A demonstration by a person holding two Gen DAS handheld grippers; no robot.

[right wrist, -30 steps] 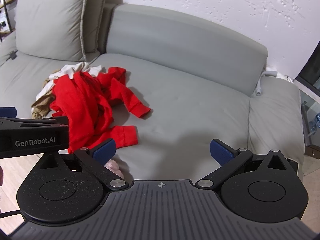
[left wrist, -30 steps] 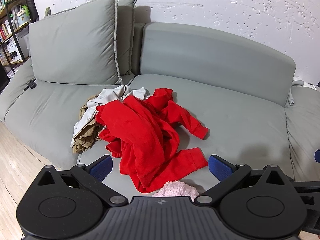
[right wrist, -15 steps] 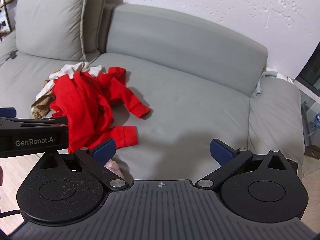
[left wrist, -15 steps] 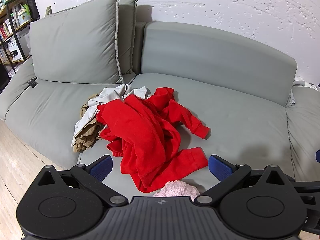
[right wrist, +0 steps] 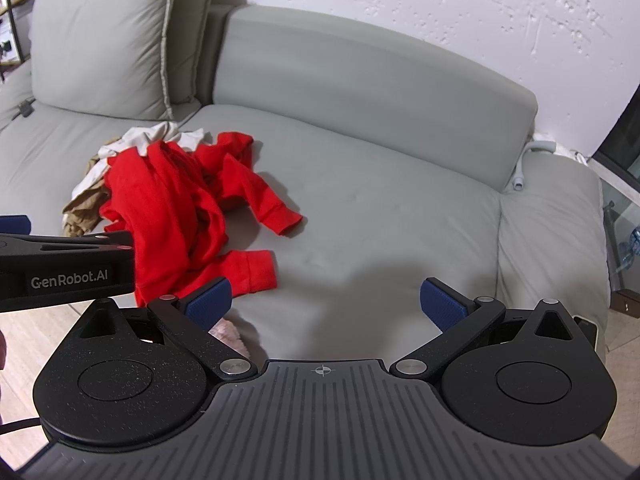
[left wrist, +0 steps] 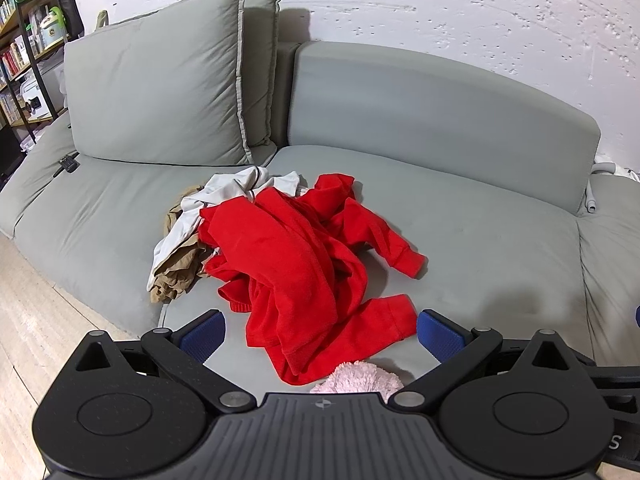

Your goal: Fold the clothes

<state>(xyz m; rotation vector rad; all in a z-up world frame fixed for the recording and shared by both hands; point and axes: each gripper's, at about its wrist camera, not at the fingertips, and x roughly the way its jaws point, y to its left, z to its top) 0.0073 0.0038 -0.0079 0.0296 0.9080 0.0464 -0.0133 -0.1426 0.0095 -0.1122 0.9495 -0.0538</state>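
Just ahead of left hand-held gripper: red garment.

A home living room, probably: grey sofa with cushions, cluttered bookshelf half out of view.

A red long-sleeved garment is lying crumpled in a heap near the front edge of the seat, one cuffed sleeve reaching right, another trailing toward the near edge. A white garment and a tan one are lying bunched against its left and far side, partly tucked beneath it. A fluffy pink piece is peeking out at the near edge.
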